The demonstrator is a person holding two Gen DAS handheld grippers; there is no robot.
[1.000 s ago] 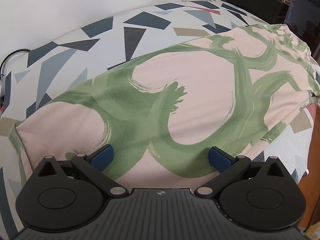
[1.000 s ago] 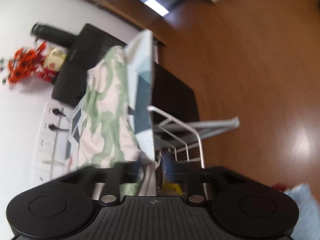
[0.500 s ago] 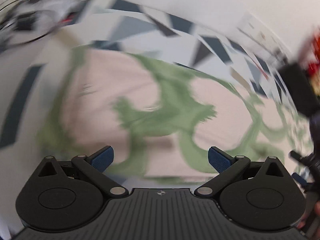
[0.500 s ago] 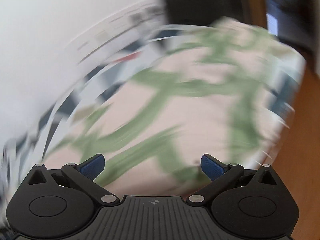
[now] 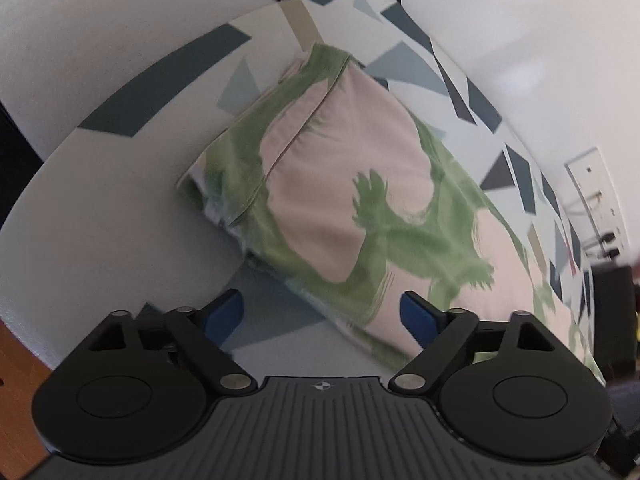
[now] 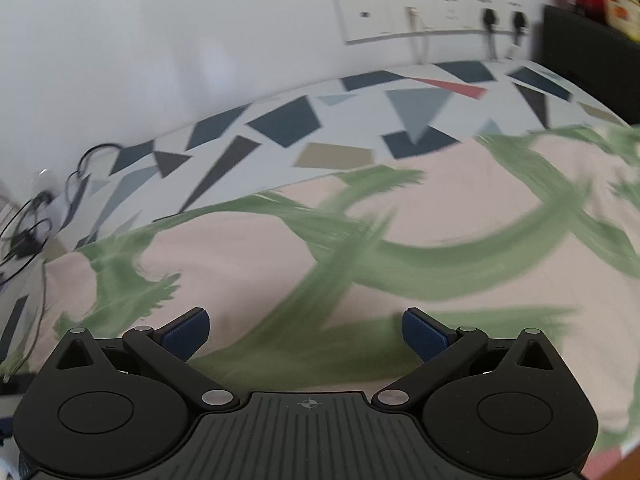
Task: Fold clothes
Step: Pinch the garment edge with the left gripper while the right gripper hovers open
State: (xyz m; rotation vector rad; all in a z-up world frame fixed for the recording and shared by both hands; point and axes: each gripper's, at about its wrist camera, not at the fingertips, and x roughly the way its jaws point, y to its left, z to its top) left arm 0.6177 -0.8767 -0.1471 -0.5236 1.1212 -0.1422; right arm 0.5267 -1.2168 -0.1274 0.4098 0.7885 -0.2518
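Patterned cloth in white with navy, grey and tan shards is covering the table (image 5: 132, 92), and it is running along the foot of a white wall (image 6: 160, 40) that is carrying a strip of sockets (image 6: 432, 14) with two black plugs in it. Lying flat on that cover is the garment (image 5: 360, 216), pale pink with broad green brush strokes; in the left wrist view it is folded into a long band with a hemmed end pointing away, and in the right wrist view it is filling most of the tabletop, somewhat smeared by blur. Black cables (image 6: 28, 232) are trailing over the table's far left corner by the wall. The left gripper (image 5: 322, 314) is hanging above the near edge of the garment with its jaws standing wide; they have just been closing a little, and the cloth is lying below them with neither blue pad pressing on it. The right gripper (image 6: 306, 332) is hovering over the pink and green fabric with its jaws spread fully apart, nothing pinched between its pads (image 6: 422, 334).
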